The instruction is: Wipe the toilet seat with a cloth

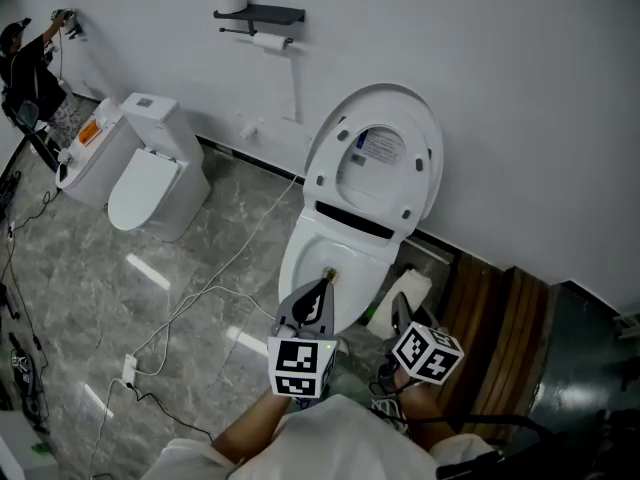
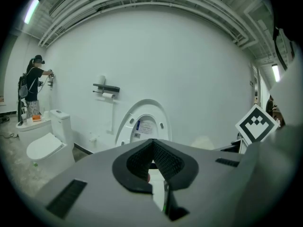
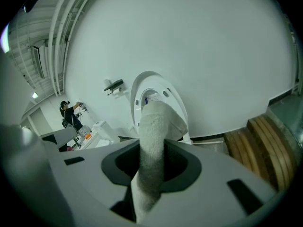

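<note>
Between right gripper point(image 3: 152, 148) jaws: cloth point(image 3: 156, 122) clamped, grip hidden overhead; left gripper point(image 2: 152, 145) closed.

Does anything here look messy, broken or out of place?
Nothing looks spilled or broken. Only a white cable trails loose across the floor toward the toilet, an untidy trip hazard.

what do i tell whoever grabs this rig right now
Left gripper: shut, empty, held near the front of the toilet.
Right gripper: shut on the cloth, which sticks up out of the jaws.
Toilet: straight ahead, lid up against the wall.
Done: cloth is in the grip.
Left: all the wiping; the cloth is not on the toilet yet.
</note>
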A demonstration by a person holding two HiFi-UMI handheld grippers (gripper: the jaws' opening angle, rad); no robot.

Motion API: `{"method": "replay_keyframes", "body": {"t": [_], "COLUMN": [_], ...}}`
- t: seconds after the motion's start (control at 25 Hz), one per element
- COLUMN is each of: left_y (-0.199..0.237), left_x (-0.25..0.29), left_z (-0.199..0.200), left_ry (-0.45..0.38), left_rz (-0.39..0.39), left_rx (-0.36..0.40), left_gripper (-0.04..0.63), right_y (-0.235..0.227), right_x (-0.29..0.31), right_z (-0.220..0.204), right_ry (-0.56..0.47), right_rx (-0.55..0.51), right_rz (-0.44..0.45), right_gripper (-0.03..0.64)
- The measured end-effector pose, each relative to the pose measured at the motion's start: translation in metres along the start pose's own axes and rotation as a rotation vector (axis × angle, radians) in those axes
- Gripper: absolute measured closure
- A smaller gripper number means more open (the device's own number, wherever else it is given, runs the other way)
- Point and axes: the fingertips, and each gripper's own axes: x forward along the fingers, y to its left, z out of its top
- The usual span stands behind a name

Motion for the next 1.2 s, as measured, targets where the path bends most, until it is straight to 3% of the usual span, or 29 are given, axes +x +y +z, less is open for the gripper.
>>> {"method": "replay_keyframes", "body": {"t": [0.36,0.72,1.2], "left_y": [-0.026,-0.051,-0.071], "left_x": [0.053,0.085,0.119], "left_z": [0.030,0.020,0.014], "left_ry": [-0.030,0.016,0.023], "left_rz": [-0.061,-0.111,-0.143], "left_rx": [0.044,0.075,0.073], "left_gripper": [0.600,0.601,0.600], "right_y": [-0.006,-0.044,-0.051], "right_x": [0.021,0.031,0.066], "right_z": [0.056,0.060,0.086], "right_ry": [-0.083,-0.069,-0.072], "right_rx": [0.000,0.071,0.037], "right_rz": [0.017,-0.029,0.014], "right_gripper": [0.517,0.517,0.517]}}
